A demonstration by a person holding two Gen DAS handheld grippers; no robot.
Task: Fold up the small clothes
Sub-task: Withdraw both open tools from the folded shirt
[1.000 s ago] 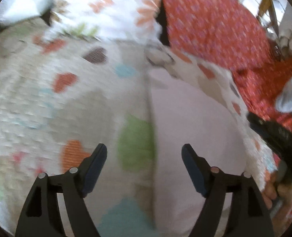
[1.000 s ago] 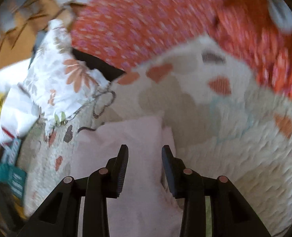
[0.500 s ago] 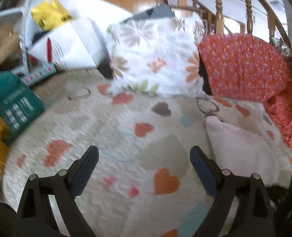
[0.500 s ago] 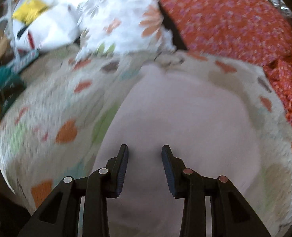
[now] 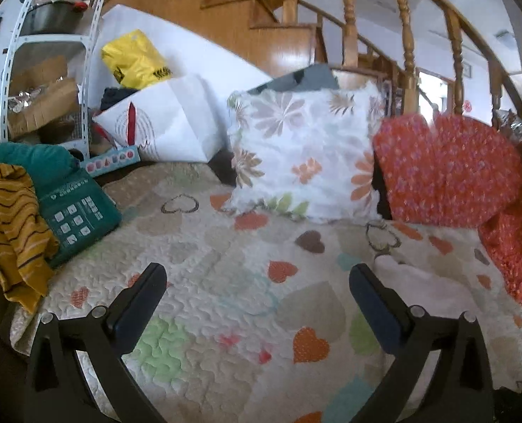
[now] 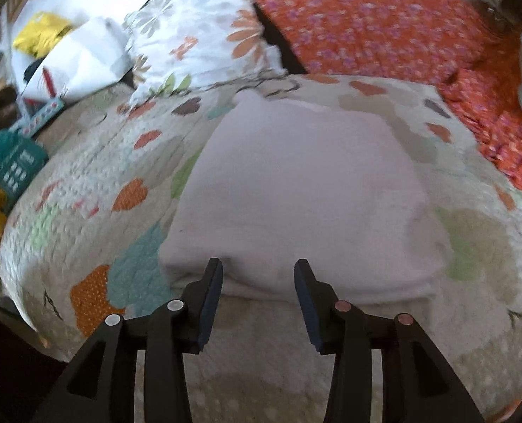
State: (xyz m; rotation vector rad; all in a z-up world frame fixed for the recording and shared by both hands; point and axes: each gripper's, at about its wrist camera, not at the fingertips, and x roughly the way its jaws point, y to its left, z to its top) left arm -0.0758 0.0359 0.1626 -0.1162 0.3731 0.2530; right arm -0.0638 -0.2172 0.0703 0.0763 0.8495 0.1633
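Note:
A pale pink folded garment (image 6: 306,190) lies flat on the heart-patterned quilt (image 6: 84,190); in the left wrist view only its left part (image 5: 426,282) shows at the right. My right gripper (image 6: 259,273) is open and empty, its tips just above the garment's near folded edge. My left gripper (image 5: 257,282) is wide open and empty, raised above the bare quilt (image 5: 225,282) to the left of the garment. A mustard striped garment (image 5: 10,232) lies at the quilt's left edge.
A floral pillow (image 5: 306,162) and an orange patterned cushion (image 5: 447,172) stand at the back of the quilt. A teal package (image 5: 70,208) lies at the left. White boxes (image 5: 162,127), a metal shelf (image 5: 45,56) and a wooden staircase (image 5: 331,17) are behind.
My left gripper has lifted and pulled back from the pink garment, swinging left. My right gripper has backed off to the garment's near edge and opened wider.

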